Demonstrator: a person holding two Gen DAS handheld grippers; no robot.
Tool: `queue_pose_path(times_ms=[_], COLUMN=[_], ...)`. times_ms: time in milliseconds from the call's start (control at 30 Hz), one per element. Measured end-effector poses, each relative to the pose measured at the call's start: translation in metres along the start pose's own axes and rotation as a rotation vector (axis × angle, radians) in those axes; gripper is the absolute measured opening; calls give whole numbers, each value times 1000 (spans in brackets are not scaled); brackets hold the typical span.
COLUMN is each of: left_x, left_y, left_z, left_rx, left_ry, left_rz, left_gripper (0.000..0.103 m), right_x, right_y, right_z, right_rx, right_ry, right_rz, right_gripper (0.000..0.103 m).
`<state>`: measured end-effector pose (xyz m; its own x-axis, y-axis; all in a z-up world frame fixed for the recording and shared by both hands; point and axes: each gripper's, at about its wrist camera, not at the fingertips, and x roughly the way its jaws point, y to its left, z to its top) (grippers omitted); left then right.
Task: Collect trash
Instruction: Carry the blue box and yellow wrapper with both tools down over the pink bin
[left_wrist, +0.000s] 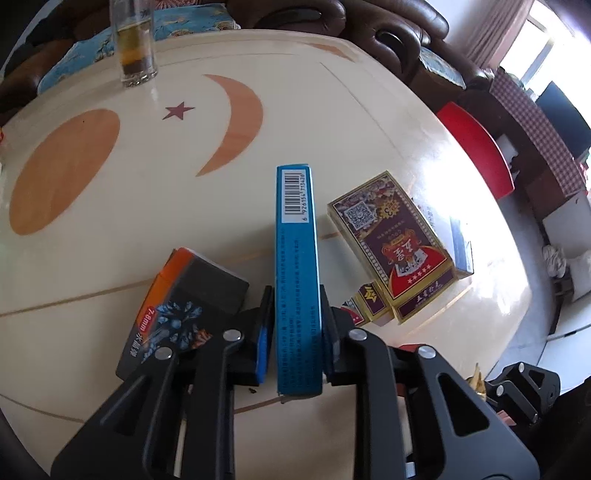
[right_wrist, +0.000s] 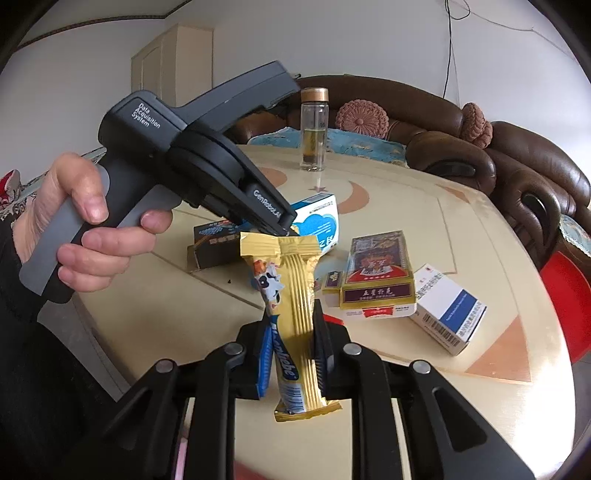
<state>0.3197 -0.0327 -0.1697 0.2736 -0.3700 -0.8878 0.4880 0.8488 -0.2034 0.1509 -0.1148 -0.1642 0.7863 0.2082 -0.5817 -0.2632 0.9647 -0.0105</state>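
Note:
My left gripper (left_wrist: 297, 325) is shut on a blue box (left_wrist: 297, 258) with a barcode, gripped by its narrow sides above the table. From the right wrist view the left gripper (right_wrist: 286, 227) shows with the blue-and-white box (right_wrist: 319, 221) in it. My right gripper (right_wrist: 290, 343) is shut on a gold snack wrapper (right_wrist: 295, 295) with a cow print, held upright. On the table lie an orange-and-black box (left_wrist: 177, 310), a gold-and-maroon card box (left_wrist: 395, 251) and a white-and-blue medicine box (right_wrist: 447, 306).
The cream table (left_wrist: 129, 221) has moon and star inlays. A glass bottle of tea (left_wrist: 135, 40) stands at its far side. A small gold pack (right_wrist: 332, 284) lies by the card box. Brown sofas (right_wrist: 498, 158) ring the table. A red stool (left_wrist: 476, 147) stands at the right.

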Motion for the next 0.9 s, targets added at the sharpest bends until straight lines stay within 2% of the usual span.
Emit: queue_pose_path(times_ms=[67, 233, 400, 533, 900], left_x=[-5, -28, -56, -83, -167], left_y=[-2, -9, -17, -28, -65], left_z=[-2, -7, -20, -36, -91], left_rx=[3, 14, 8, 16, 48], left_ry=[-16, -70, -118, -152, -281], left_rz=[35, 59, 77, 107, 123], left_gripper=[22, 22, 22, 22, 22], right_x=[-4, -13, -28, -49, -115], right_y=[-3, -15, -18, -14, 1], right_z=[1, 8, 16, 26, 38], right_rx=[14, 64, 61, 49, 67], right_ry=[-4, -22, -48, -82, -115], right_rz=[1, -10, -50, -82, -124], right_gripper=[19, 19, 19, 19, 19])
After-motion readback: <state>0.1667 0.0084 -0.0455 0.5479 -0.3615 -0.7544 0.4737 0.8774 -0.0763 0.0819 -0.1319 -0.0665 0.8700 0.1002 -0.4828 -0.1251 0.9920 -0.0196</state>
